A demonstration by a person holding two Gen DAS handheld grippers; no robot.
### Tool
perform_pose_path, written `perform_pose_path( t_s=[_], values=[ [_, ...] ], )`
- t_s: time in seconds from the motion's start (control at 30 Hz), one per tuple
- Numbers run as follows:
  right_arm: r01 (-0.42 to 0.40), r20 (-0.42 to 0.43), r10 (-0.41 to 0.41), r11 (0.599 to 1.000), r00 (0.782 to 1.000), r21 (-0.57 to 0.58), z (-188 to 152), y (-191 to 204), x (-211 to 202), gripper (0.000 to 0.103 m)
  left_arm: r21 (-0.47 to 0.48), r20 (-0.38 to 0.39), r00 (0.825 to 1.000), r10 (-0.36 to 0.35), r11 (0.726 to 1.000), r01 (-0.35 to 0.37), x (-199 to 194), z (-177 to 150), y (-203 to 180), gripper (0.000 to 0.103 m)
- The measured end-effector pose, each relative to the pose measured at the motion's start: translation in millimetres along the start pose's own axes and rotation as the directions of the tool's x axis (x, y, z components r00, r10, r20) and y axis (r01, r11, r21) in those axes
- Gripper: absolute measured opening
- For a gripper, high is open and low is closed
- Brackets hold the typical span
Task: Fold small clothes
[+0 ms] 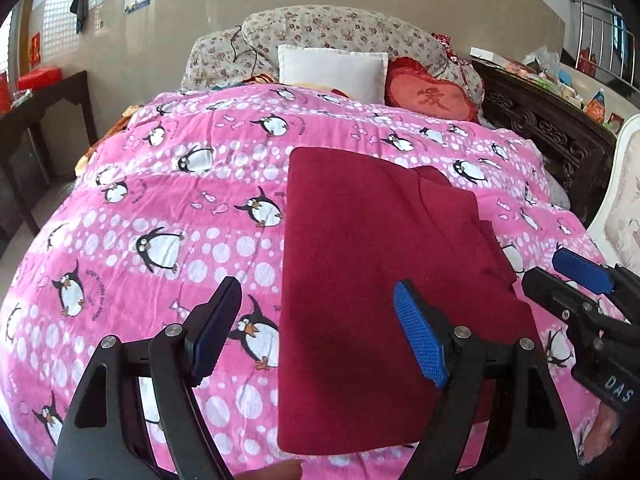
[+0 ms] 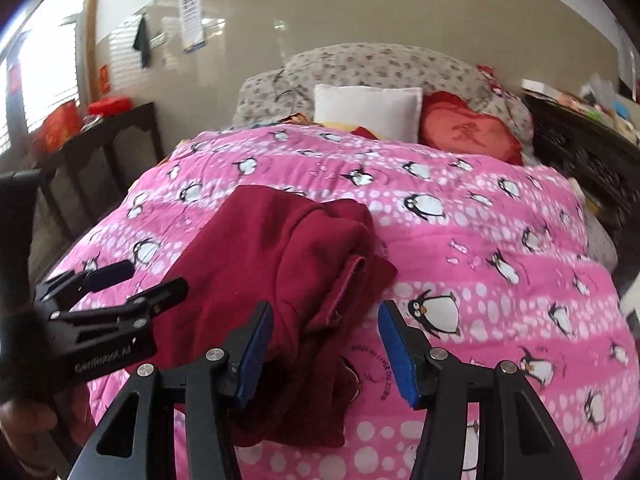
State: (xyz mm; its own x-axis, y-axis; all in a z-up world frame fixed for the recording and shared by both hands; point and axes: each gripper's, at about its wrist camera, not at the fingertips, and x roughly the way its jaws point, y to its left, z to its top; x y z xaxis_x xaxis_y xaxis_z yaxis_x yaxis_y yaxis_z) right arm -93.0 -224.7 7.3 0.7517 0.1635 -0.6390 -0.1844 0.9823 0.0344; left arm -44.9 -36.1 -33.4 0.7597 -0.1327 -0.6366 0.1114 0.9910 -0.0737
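Observation:
A dark red garment (image 1: 372, 280) lies folded on the pink penguin quilt (image 1: 180, 200). In the right wrist view the garment (image 2: 280, 272) shows a bunched layer with a hem edge near its right side. My left gripper (image 1: 320, 332) is open and empty, hovering above the garment's near left edge. My right gripper (image 2: 326, 352) is open and empty, just above the garment's near right part. The right gripper also shows at the right of the left wrist view (image 1: 580, 280), and the left gripper shows at the left of the right wrist view (image 2: 132, 280).
A white pillow (image 1: 332, 70), a red heart cushion (image 1: 432, 94) and floral bedding (image 1: 320, 28) lie at the bed's head. A dark carved cabinet (image 1: 548, 120) with clutter stands on the right, a dark side table (image 1: 44, 108) on the left, a white chair (image 1: 624, 200) at far right.

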Motion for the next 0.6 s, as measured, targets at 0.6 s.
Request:
perform_pose_path(
  t_s=[0.6],
  values=[
    [0.001, -0.010, -0.001, 0.998, 1.000, 0.058, 0.6, -0.7, 3.5, 0.053, 0.005, 0.007, 1.000, -0.004, 1.000, 0.004, -0.9, -2.2, -1.0, 0.079]
  ],
)
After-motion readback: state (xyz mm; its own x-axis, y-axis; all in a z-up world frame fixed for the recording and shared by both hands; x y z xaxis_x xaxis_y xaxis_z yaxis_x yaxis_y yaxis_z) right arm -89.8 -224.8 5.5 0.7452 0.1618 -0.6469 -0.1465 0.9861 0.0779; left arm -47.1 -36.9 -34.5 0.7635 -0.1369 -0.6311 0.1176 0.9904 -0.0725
